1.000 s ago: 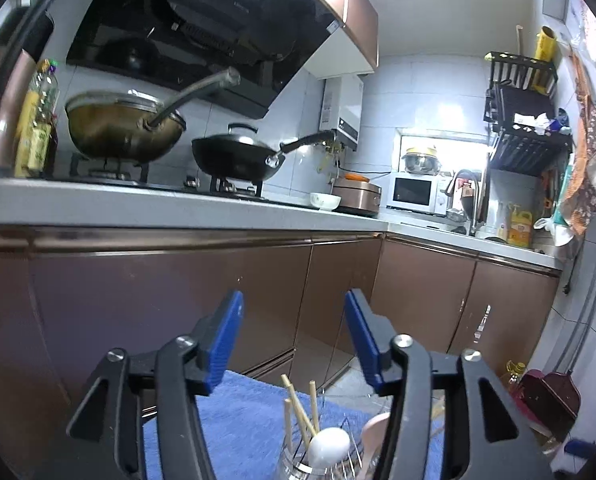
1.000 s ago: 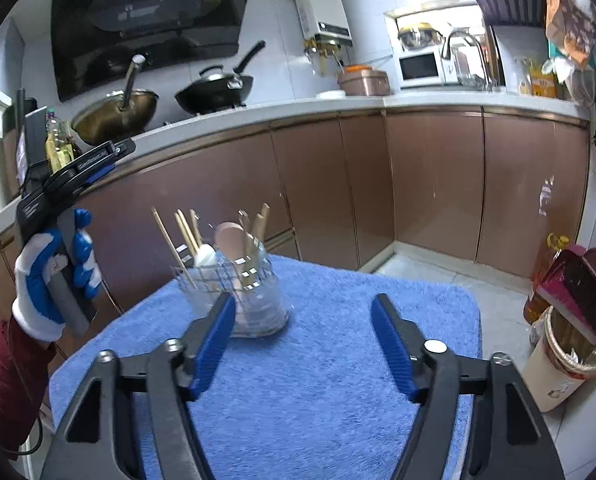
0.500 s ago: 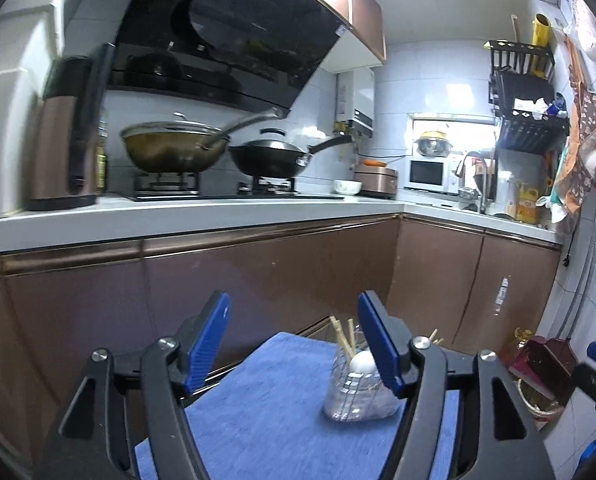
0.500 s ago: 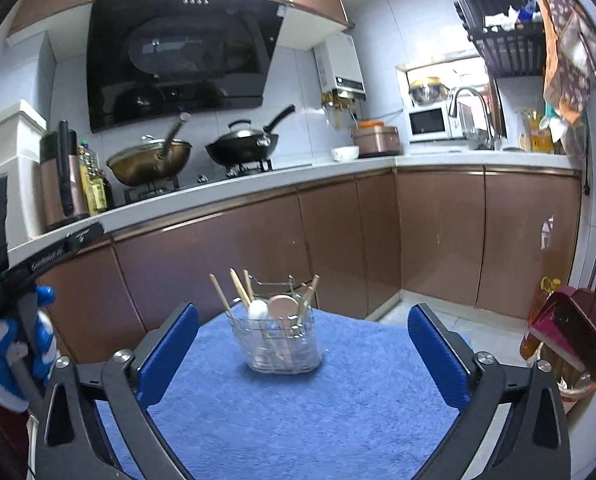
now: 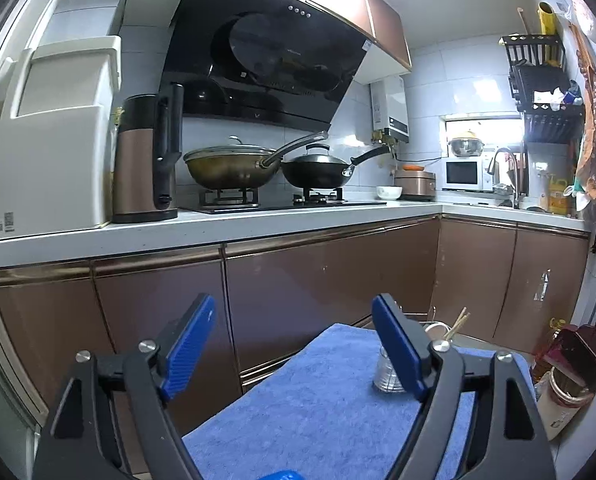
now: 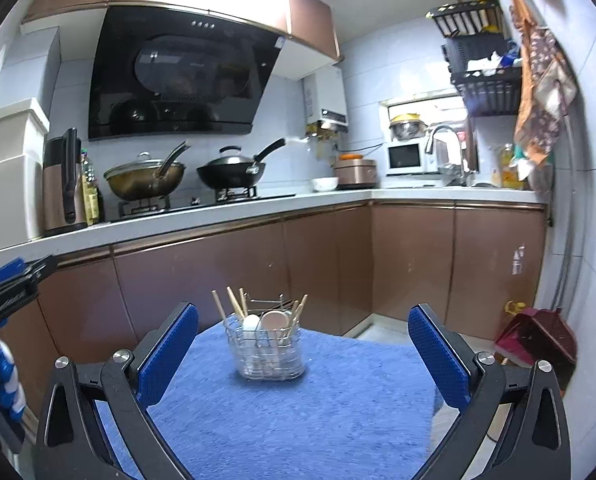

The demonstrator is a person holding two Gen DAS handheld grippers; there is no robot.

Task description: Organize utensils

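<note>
1. My left gripper [image 5: 293, 344] holds nothing; its jaws are opening over the near left part of the blue towel [image 6: 298, 408], with only bare cloth between the blue pads.
2. My right gripper [image 6: 304, 350] is spread to its widest and empty. The wire utensil basket [image 6: 266, 354] shows in the gap between its fingers but stands well beyond them, untouched.
3. The basket sits upright towards the far edge of the towel. In it I can see wooden chopsticks [image 6: 233, 305] leaning out at the left, a white spoon [image 6: 251, 324] and a pale pinkish spoon [image 6: 275, 321] side by side, and more sticks at the right.
4. As I judge it, the sorting is finished or nearly so: no loose utensil lies on any part of the towel that either view shows. What is hidden under my own grippers I cannot tell.
5. The surface is a small table covered in that nubby blue towel — soft and not slippery, I would guess.
6. Around the room, left to right: a white appliance [image 5: 53, 140], a brown thermos jug [image 5: 145, 160], two woks on the gas hob [image 5: 273, 200] under a black range hood [image 5: 265, 60], a rice cooker [image 6: 356, 172], a microwave [image 6: 408, 158], the sink tap [image 6: 444, 140] and a wall rack [image 6: 478, 56] — brown cabinets run beneath.
</note>
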